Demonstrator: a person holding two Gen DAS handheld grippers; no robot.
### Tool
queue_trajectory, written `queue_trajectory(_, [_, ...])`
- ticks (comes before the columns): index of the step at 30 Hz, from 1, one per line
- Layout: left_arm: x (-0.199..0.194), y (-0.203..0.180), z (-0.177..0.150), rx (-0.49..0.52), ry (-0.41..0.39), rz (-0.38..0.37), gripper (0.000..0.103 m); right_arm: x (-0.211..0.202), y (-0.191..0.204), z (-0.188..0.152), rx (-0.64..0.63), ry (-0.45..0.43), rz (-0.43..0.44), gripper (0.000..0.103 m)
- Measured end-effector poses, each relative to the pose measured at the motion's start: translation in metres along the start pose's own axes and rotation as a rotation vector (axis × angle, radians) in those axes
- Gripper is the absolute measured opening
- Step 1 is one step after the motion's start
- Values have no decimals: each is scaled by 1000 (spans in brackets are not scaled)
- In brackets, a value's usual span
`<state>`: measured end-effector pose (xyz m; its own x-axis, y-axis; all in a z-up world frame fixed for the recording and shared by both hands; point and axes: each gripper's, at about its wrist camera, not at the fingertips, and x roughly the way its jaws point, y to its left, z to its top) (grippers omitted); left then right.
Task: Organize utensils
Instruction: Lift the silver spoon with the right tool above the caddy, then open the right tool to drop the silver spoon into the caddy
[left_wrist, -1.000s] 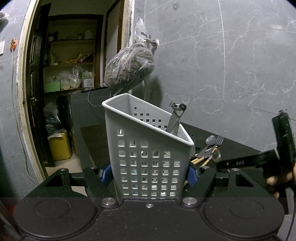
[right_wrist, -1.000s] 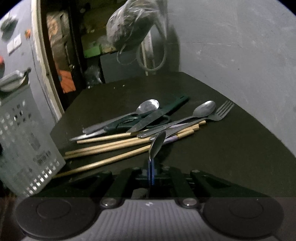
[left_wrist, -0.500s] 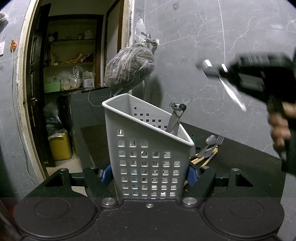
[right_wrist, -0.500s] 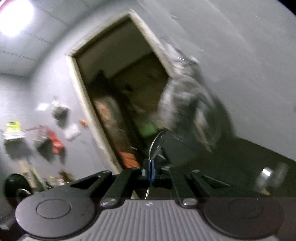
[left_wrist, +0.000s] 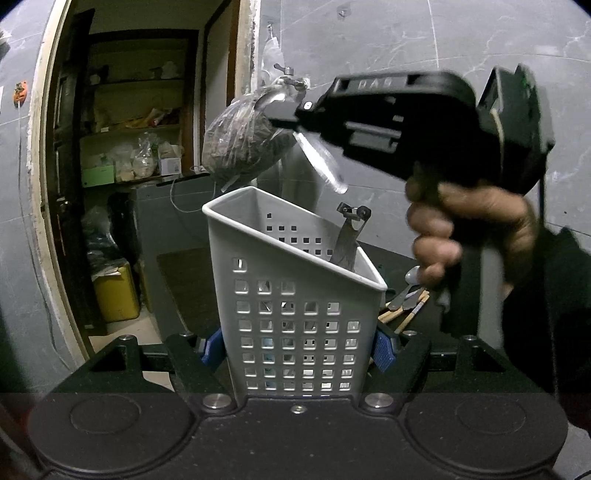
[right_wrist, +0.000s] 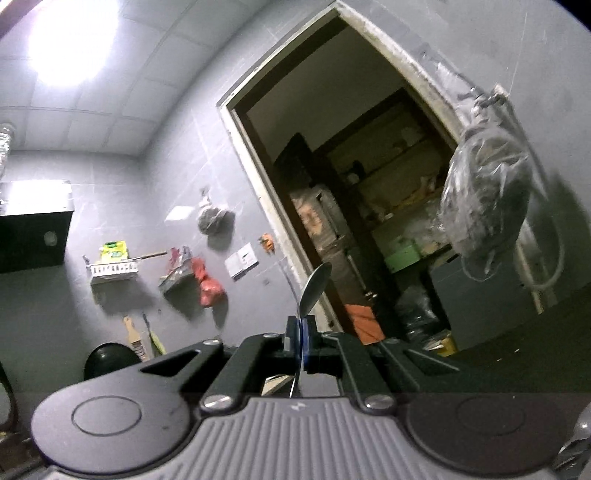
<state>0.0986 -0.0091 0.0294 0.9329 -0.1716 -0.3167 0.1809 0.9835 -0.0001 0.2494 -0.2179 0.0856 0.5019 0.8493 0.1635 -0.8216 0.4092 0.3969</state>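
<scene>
My left gripper (left_wrist: 295, 349) is shut on a white perforated utensil caddy (left_wrist: 295, 314), its blue pads pressed on both sides. A metal utensil (left_wrist: 349, 240) stands inside the caddy. My right gripper (left_wrist: 284, 116) hangs above the caddy's opening, shut on a steel spoon (left_wrist: 319, 162) whose handle slants down toward the caddy. In the right wrist view the right gripper (right_wrist: 301, 341) pinches the spoon (right_wrist: 314, 291) with the bowl pointing up. Loose spoons and chopsticks (left_wrist: 406, 302) lie on the dark counter behind the caddy.
A filled plastic bag (left_wrist: 243, 147) hangs from a tap on the grey tiled wall just behind the caddy. An open doorway (left_wrist: 122, 184) with cluttered shelves is at the left. A person's hand (left_wrist: 461, 229) grips the right gripper's handle.
The right gripper lifted the spoon off the counter pile, tilted upward and swung left to above the caddy. The left gripper and caddy stayed still.
</scene>
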Motion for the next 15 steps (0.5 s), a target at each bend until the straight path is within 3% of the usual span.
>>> queue_trajectory(7, [1,2,0,0,-2,-4,76,8,-20,-17,27,-30,33,3])
queue_trajectory(15, [2,1,0,1,-2,-3,76,1,-26,-31,-13,-49,-27,3])
